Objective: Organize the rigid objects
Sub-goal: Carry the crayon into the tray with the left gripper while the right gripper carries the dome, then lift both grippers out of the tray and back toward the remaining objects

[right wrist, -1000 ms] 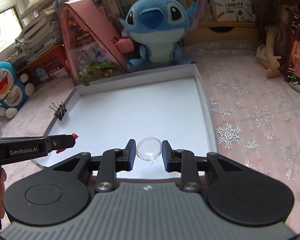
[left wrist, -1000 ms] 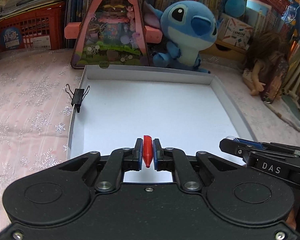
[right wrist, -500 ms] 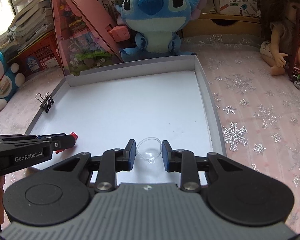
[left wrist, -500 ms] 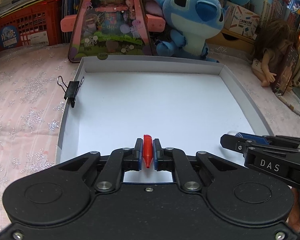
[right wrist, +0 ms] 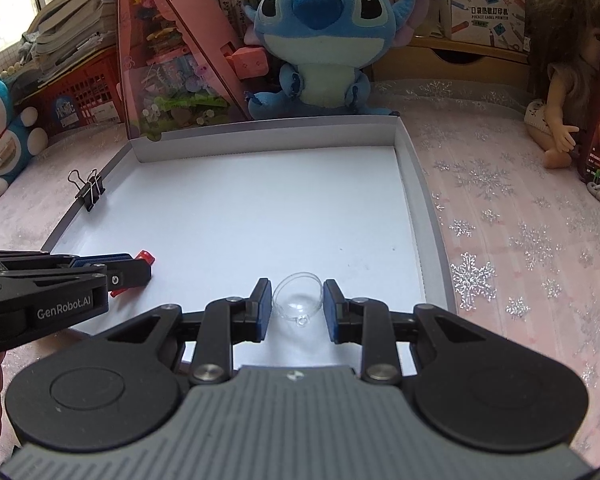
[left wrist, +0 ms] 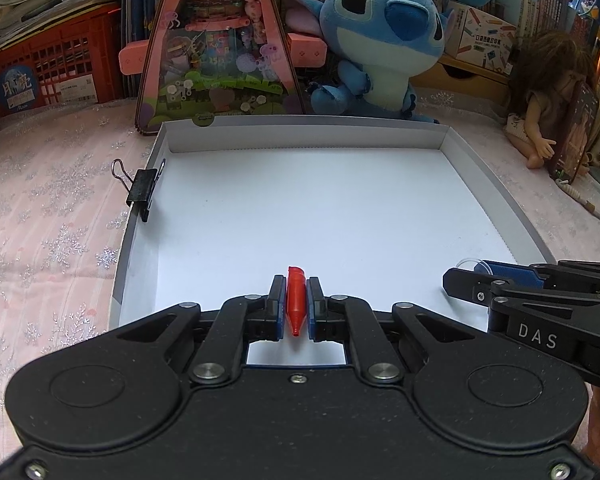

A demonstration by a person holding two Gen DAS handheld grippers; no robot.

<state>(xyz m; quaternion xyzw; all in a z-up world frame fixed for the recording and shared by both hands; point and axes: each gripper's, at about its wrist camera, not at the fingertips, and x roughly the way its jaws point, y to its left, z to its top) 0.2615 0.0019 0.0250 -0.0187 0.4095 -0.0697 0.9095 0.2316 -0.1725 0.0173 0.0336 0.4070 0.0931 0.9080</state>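
Left tongs [left wrist: 296,304]: clamped on a red crayon [left wrist: 295,300], above the tray's near edge.
Right tongs [right wrist: 297,304]: partly closed, gripping a clear dome [right wrist: 298,298].
Tray [left wrist: 496,208]: white, shallow.
Binder clip [left wrist: 142,192]: on left rim.
Plush [left wrist: 380,36]: behind tray.

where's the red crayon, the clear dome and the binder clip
red crayon [left wrist: 296,298], left wrist view, middle of its body between the pads
clear dome [right wrist: 298,298], right wrist view, centre of the shell
binder clip [left wrist: 142,192], left wrist view, black body on the tray's left wall
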